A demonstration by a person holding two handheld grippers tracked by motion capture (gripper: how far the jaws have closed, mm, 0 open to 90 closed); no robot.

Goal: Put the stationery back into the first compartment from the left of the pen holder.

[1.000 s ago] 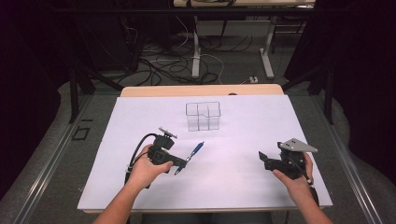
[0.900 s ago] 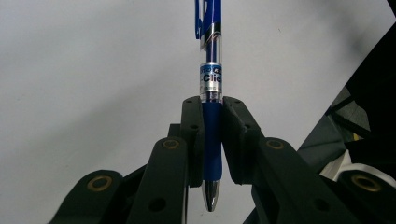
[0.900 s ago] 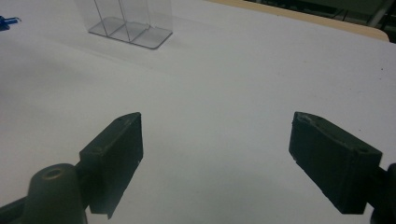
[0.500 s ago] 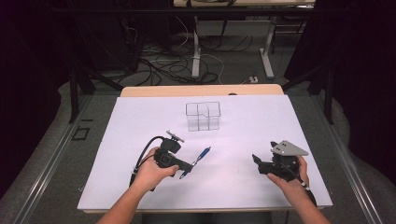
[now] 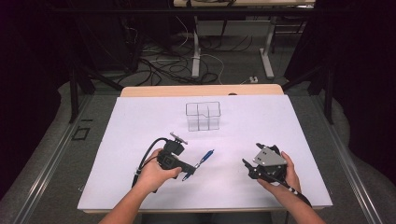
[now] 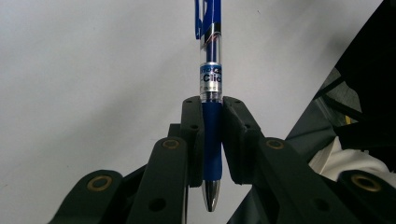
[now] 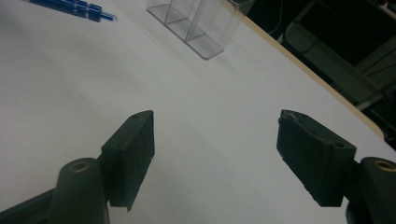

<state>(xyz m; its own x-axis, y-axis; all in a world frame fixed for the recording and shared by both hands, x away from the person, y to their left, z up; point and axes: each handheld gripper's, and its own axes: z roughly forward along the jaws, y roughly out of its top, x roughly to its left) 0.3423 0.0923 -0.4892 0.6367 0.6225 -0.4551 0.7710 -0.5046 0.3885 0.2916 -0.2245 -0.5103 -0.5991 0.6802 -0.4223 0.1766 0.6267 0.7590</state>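
Note:
A blue click pen (image 5: 204, 157) with a clear barrel lies slanted over the white table, its metal tip toward the person. My left gripper (image 5: 188, 168) is shut on its dark blue grip section. In the left gripper view the pen (image 6: 211, 70) stands straight up between the two pads, and the left gripper (image 6: 212, 108) clamps it just above the tip. My right gripper (image 5: 247, 169) is at the front right, held in a hand and pointing left. Its jaws stand wide apart with nothing between them, seen as the right gripper (image 7: 217, 125) over bare table.
A clear plastic organiser box (image 5: 202, 115) with several compartments stands at the middle back of the white table cover (image 5: 303, 140). The right gripper view has the box (image 7: 196, 28) ahead and the pen (image 7: 70, 8) at far left. Cables and desk legs lie beyond the wooden back edge.
My right gripper has slid left and slightly toward the front. The left gripper has shifted a little right and forward with the pen held in it.

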